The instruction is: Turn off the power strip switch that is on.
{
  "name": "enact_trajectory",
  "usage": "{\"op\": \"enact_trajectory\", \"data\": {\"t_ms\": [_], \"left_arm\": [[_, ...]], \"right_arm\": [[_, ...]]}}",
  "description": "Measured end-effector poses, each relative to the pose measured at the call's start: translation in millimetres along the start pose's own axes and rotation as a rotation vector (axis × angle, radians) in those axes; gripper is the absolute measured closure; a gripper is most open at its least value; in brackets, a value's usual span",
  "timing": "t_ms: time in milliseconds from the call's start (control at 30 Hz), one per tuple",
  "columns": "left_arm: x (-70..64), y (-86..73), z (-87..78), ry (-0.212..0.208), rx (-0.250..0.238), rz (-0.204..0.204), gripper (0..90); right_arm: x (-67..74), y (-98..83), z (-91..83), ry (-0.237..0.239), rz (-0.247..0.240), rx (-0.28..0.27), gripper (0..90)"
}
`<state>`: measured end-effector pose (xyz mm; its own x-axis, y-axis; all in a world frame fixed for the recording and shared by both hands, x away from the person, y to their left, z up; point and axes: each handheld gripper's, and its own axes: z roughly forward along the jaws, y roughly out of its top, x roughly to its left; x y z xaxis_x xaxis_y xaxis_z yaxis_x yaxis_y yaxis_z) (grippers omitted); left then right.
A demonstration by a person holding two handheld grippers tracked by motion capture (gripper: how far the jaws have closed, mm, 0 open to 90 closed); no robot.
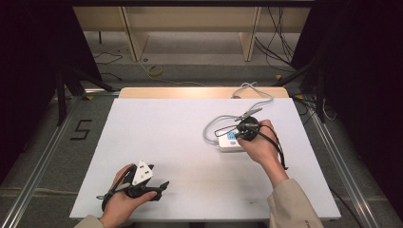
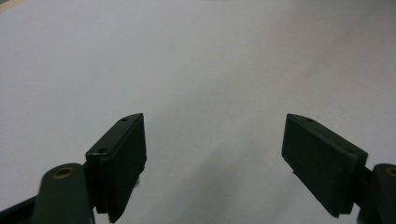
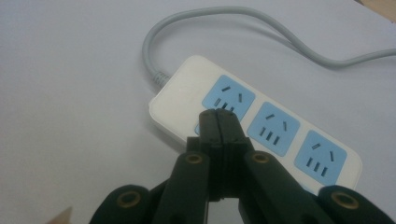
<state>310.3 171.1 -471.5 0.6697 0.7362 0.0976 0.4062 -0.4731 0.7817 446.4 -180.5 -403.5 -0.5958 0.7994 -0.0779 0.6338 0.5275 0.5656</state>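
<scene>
**Right gripper closed over the power strip, left gripper open and idle**

The white tabletop (image 1: 180, 142) spans most of the high view, with a strip of bare wood along its far edge. On its right half lies a white power strip (image 3: 187, 93) with three blue socket faces in a row; in the high view it sits just under the person's right hand (image 1: 261, 145). A grey cable (image 3: 261, 23) leaves the strip's end, loops across the tabletop and runs off the far edge. The left hand (image 1: 121, 197) rests near the tabletop's near-left corner, well apart from the strip, holding the left gripper (image 2: 215, 158), whose jaws stand wide apart with nothing between them, only bare tabletop beyond. The right gripper (image 3: 219, 114) has its jaws pressed fully together, nothing between them, their tips over the blue socket face (image 3: 229, 98) nearest the cable end; whether they touch it cannot be told
</scene>
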Motion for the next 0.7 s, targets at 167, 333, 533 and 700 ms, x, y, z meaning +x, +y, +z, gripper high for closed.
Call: {"op": "enact_trajectory", "data": {"t_ms": [167, 333, 533, 700], "left_arm": [[-0.1, 0.0, 0.0, 0.0, 0.0, 0.0, 21.9], [-0.2, 0.0, 0.0, 0.001, -0.001, 0.001, 21.9], [0.0, 0.0, 0.1, 0.002, 0.0, 0.001, 21.8], [-0.2, 0.0, 0.0, 0.002, -0.001, 0.001, 21.8]], "right_arm": [[0.3, 3.0, 1.4, 0.0, -0.004, 0.008, 90.0], [0.7, 4.9, 4.9, 0.003, -0.003, 0.022, 90.0], [1.1, 5.9, 10.5, 0.004, -0.006, 0.038, 90.0], [0.9, 7.0, 13.8, 0.003, -0.004, 0.045, 90.0]]}}
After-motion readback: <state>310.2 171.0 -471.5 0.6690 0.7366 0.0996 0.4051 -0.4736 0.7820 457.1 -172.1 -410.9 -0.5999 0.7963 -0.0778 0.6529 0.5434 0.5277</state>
